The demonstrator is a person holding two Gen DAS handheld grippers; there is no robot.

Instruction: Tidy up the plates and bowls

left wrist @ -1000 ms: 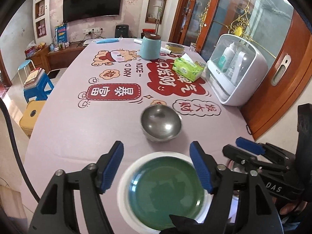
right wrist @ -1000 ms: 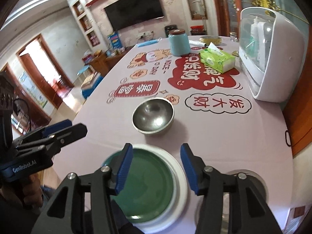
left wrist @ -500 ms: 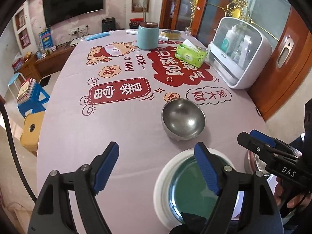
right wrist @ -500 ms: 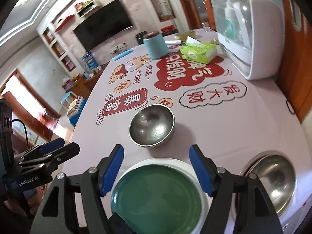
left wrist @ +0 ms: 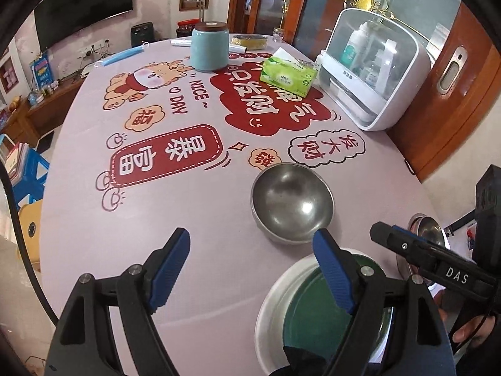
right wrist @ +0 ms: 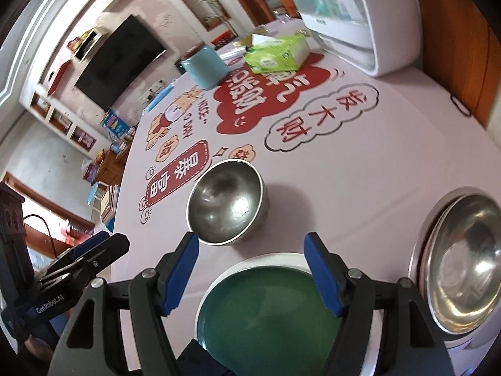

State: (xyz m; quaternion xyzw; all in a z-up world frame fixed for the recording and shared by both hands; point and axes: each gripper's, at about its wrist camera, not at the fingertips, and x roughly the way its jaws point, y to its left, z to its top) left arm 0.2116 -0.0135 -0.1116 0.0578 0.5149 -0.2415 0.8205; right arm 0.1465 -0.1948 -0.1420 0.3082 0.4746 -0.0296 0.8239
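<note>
Both claws have spread wider and dropped toward the green, white-rimmed round plate (right wrist: 269, 316); right claw (right wrist: 250, 269) gapes empty above it, left claw (left wrist: 250, 269) empty beside. Grip its rim squarely, clearing the steel bowl (right wrist: 227, 202) just beyond.

Pretty clearly someone's living-dining room at home: a dining table (left wrist: 78, 219) in a cartoon-print cloth, wall-mounted TV (left wrist: 84, 3) beyond its far end, tissue pack (left wrist: 288, 76) and cosmetics organizer (left wrist: 372, 69) on it

Green plate (right wrist: 266, 319) cut off below
</note>
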